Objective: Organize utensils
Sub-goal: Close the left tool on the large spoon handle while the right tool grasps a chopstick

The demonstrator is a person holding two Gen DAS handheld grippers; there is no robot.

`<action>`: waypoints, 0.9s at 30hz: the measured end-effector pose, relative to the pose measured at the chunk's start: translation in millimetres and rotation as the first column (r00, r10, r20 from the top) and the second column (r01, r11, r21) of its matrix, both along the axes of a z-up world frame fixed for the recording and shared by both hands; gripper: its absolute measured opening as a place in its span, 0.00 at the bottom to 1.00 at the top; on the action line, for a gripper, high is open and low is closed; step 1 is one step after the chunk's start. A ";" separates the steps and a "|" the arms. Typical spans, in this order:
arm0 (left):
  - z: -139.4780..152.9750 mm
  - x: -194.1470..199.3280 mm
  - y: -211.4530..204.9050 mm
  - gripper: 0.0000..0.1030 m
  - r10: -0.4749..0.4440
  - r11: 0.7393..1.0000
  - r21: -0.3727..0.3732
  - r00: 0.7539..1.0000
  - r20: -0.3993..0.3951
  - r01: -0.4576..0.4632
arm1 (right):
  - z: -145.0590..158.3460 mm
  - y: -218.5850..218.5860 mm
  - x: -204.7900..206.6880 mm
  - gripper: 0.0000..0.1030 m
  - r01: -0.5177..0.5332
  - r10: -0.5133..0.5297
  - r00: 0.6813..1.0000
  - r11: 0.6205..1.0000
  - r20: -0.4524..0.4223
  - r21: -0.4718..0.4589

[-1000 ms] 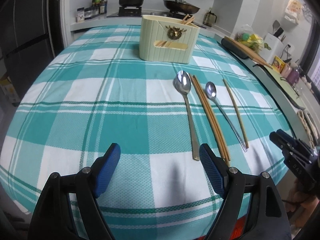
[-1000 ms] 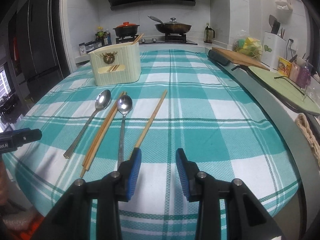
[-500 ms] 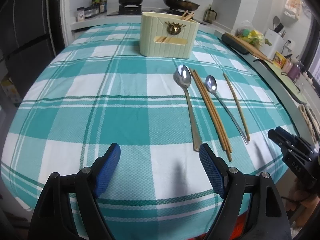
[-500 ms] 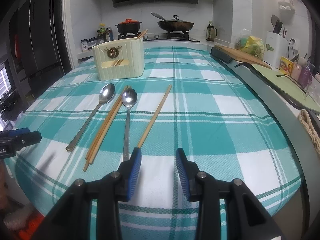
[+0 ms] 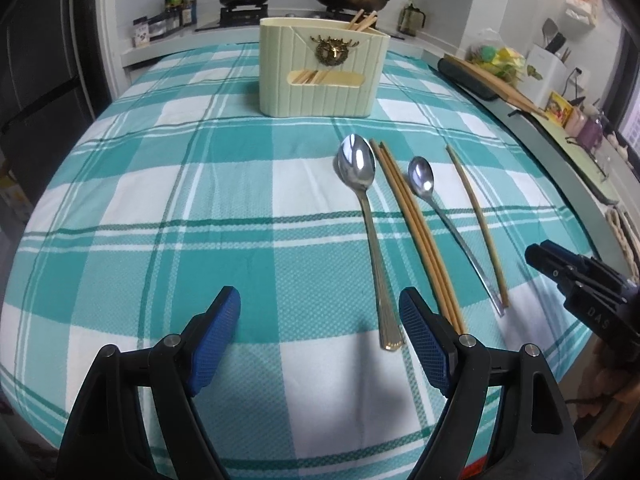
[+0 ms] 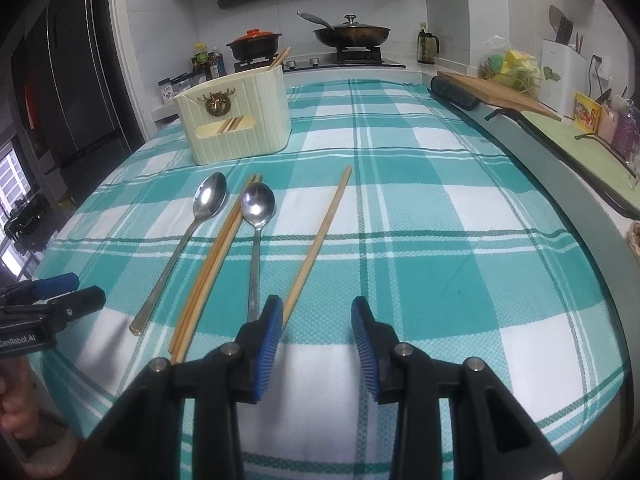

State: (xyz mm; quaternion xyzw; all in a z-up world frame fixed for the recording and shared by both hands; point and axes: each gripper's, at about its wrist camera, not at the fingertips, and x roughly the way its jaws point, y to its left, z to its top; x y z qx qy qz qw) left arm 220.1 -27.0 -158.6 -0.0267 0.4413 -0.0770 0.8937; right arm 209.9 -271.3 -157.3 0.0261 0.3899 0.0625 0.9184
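On the teal plaid tablecloth lie a large spoon (image 5: pixel 362 200) (image 6: pixel 188 236), a bundle of wooden chopsticks (image 5: pixel 416 228) (image 6: pixel 218 260), a smaller spoon (image 5: pixel 440 208) (image 6: pixel 256 232) and a single chopstick (image 5: pixel 476 220) (image 6: pixel 320 240). A cream utensil holder (image 5: pixel 320 72) (image 6: pixel 236 116) with chopsticks inside stands behind them. My left gripper (image 5: pixel 320 328) is open and empty, just left of the large spoon's handle end. My right gripper (image 6: pixel 318 332) is open and empty, its left finger beside the single chopstick's near end.
A stove with a red-lidded pot (image 6: pixel 254 42) and a wok (image 6: pixel 352 34) is at the back. A cutting board (image 6: pixel 496 92) and counter items line the right side. A dark fridge (image 6: pixel 60 80) stands on the left. The table's front edge is just below both grippers.
Both grippers have moved slightly forward toward the utensils. The utensils and holder have not moved, and both jaws stay open.
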 end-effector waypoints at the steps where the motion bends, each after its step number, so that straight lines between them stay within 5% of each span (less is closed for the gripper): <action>1: 1.3 5.0 -2.3 0.82 -0.008 1.000 0.006 1.000 0.001 0.008 | 0.7 0.8 7.1 0.35 -0.002 0.002 1.000 1.000 -0.009 0.004; 12: -10.3 69.5 -27.4 0.84 -0.030 0.999 0.039 0.999 -0.040 0.031 | -12.2 6.9 63.4 0.35 -0.024 0.023 0.993 1.000 -0.115 -0.002; 23: -36.3 90.5 -45.6 0.83 0.005 0.984 0.176 0.999 -0.045 0.003 | -18.8 21.1 82.7 0.35 -0.071 0.066 0.987 0.997 -0.146 -0.033; 27: -35.6 89.4 -45.6 0.62 -0.018 0.991 0.134 0.999 -0.030 0.022 | -27.0 28.2 89.4 0.30 -0.073 0.057 0.984 0.993 -0.170 -0.089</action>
